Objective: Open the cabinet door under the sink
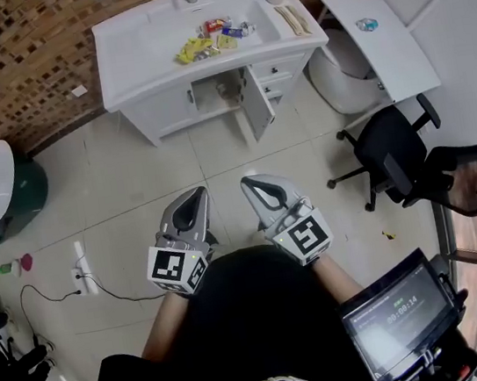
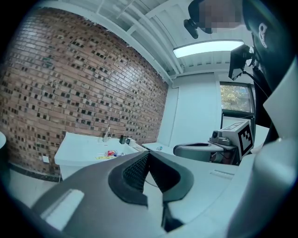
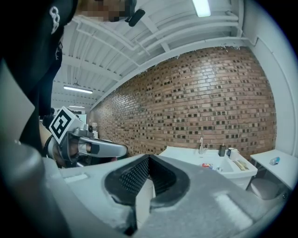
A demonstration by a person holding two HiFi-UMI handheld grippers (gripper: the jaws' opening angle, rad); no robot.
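The white sink vanity stands against the brick wall at the top of the head view. Its cabinet door hangs swung outward, showing the dark opening under the basin. Several small packets lie in the basin. My left gripper and right gripper are held side by side close to my body, well short of the vanity, both shut on nothing. The left gripper view shows its jaws closed, the vanity far off. In the right gripper view the jaws meet too, the vanity beyond.
A toilet and a white tabletop sit right of the vanity. A black office chair stands at the right, a screen near my right hip. A power strip with cable lies on the tiled floor at left.
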